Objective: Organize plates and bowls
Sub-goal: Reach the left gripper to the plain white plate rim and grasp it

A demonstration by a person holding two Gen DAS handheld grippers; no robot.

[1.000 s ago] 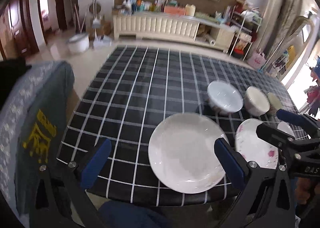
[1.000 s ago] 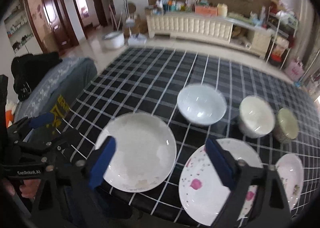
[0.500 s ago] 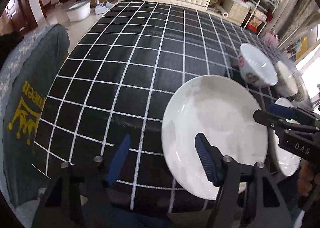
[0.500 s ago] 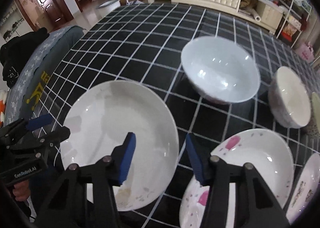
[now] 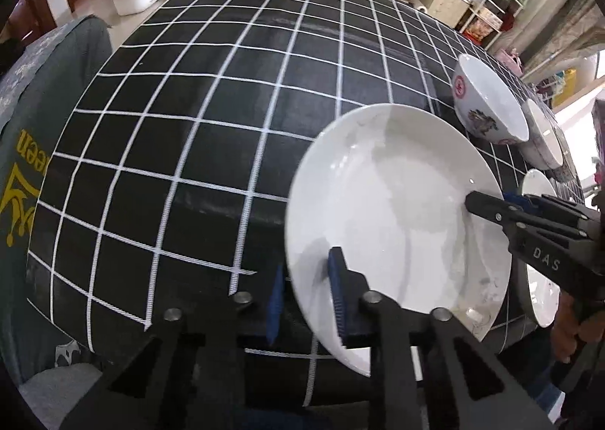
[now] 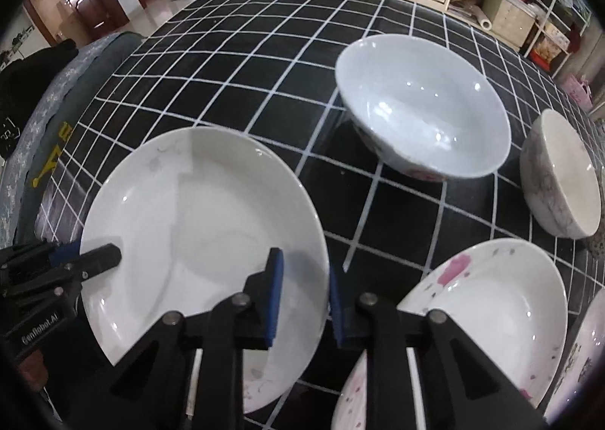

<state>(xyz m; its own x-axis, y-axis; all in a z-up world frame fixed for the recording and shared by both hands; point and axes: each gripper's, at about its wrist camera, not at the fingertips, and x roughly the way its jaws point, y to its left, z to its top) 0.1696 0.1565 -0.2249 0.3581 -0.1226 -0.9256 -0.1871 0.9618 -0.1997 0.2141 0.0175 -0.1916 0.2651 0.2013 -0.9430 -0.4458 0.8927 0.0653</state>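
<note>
Grippers pinch opposite rims of the white plate (image 6: 196,226) at the table's near edge: left gripper (image 5: 306,301), right gripper (image 6: 300,294). Lift unevenly and it slips onto the floral plate (image 6: 491,316).

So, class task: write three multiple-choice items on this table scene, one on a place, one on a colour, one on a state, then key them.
1. Where is the pink-flowered plate in the right wrist view?
A. right of the plain white plate
B. left of it
C. stacked on it

2. What colour is the tablecloth?
A. red
B. black with white lines
C. plain green

3. How does the right gripper stand?
A. wide open above a bowl
B. out of view
C. fingers closed on the plain white plate's rim

Key: 1 A, flowered plate sits rightward; 2 B, white grid on black; 3 C, rim sits between the blue pads.
</note>
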